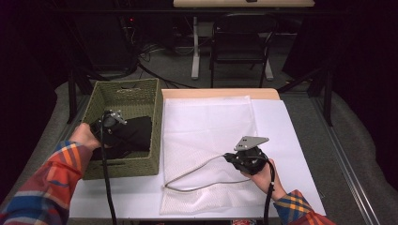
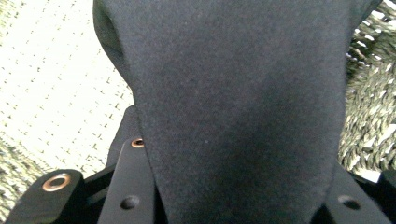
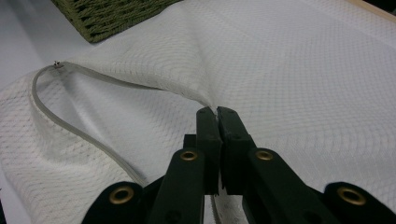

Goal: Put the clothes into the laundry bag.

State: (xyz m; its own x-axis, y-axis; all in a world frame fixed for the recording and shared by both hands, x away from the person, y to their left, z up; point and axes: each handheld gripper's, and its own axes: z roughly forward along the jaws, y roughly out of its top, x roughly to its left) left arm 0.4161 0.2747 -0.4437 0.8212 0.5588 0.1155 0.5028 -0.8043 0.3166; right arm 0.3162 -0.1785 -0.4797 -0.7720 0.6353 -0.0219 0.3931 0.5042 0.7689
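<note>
So the left gripper [image 1: 114, 123] was down in the woven green basket [image 1: 126, 93] at the table's left, jaws clamped on a black garment [image 2: 233, 102] that hung bunched between them. Over on the right, the right gripper [image 3: 216, 112] had its jaws pressed together on the zipper edge of the white mesh laundry bag [image 3: 299, 70], lifting that edge so the mouth gaped toward the basket.

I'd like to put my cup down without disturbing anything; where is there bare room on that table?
Free: the white strip right of the mesh bag, along the table's right edge, and the front-left corner below the basket. Crowded: the basket, holding black cloth, and the bag's open mouth.
</note>
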